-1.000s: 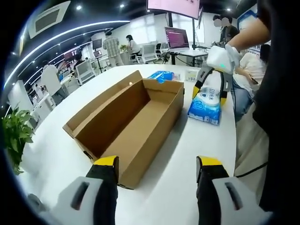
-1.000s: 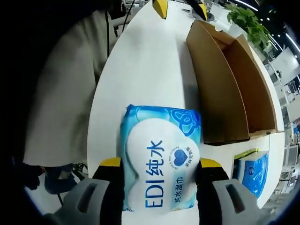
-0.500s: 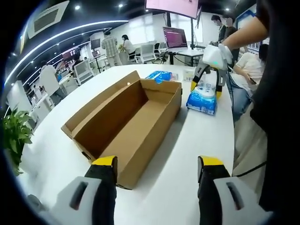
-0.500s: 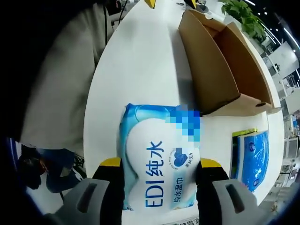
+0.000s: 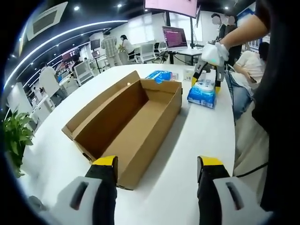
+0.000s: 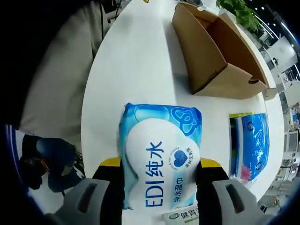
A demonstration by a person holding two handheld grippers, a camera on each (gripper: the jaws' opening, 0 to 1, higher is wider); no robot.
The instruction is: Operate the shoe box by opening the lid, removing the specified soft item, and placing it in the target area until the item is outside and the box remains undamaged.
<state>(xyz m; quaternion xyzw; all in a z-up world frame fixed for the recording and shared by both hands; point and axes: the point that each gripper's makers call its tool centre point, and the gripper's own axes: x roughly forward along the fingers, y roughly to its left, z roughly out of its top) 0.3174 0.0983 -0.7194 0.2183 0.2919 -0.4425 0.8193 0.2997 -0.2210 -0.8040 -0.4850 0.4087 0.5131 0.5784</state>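
Right gripper [image 6: 158, 176] clamped on wet wipes pack [image 6: 160, 157] above white table [image 6: 136, 70], blue packet [image 6: 251, 145] alongside, left gripper [image 5: 158, 174] spread, empty, facing open shoe box [image 5: 129, 124], bare tabletop right.

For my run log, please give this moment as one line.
box: open, empty | right claw: shut on wipes pack, over table | left claw: open

Open shoe box [image 5: 129, 123] on white table [image 5: 187, 154]
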